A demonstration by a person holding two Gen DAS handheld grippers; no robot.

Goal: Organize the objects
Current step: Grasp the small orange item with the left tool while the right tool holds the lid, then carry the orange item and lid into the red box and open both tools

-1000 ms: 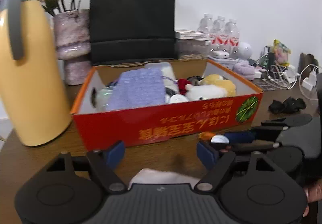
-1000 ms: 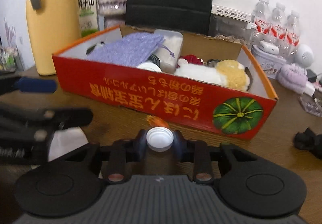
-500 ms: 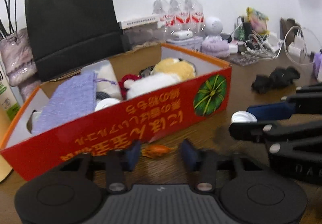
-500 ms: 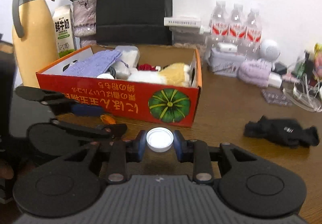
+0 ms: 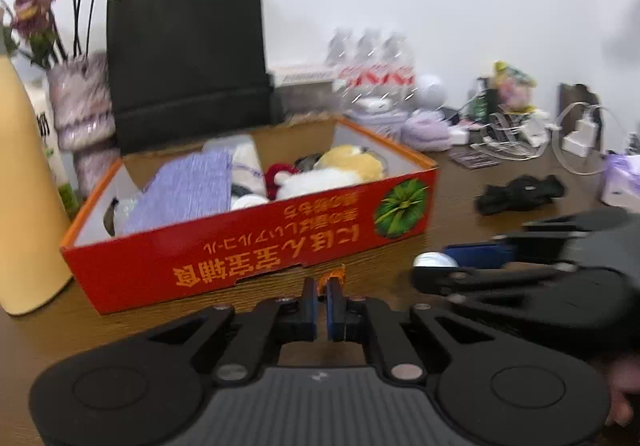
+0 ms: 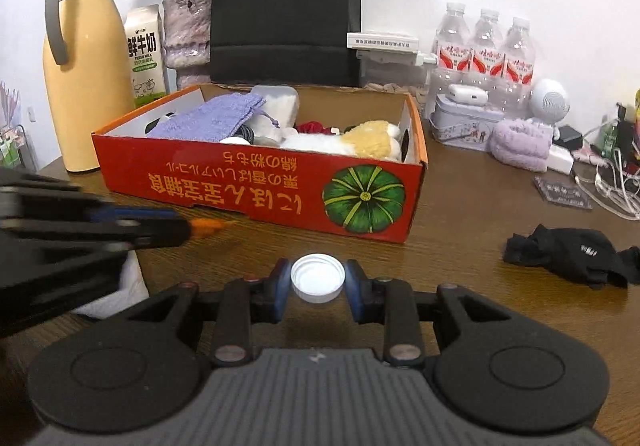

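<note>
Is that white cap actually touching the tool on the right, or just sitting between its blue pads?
Touching. In the right wrist view the white cap sits pinched between the right tool's blue pads, with no gap on either side.

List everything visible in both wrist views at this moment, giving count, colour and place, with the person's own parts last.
Cardboard box: one, red-orange, table centre, holding a purple pouch and plush toy.
Thermos: one, yellow, left of box.
Milk carton: one, white-green, beside thermos.
Vase: one, mauve, dried flowers.
Paper bag: one, black, behind box.
Water bottles: three, clear, right rear.
Black cloth: one, right on table.
Bottle cap: one, white, in right claw.
Orange scrap: one, pinched in left claw.
</note>
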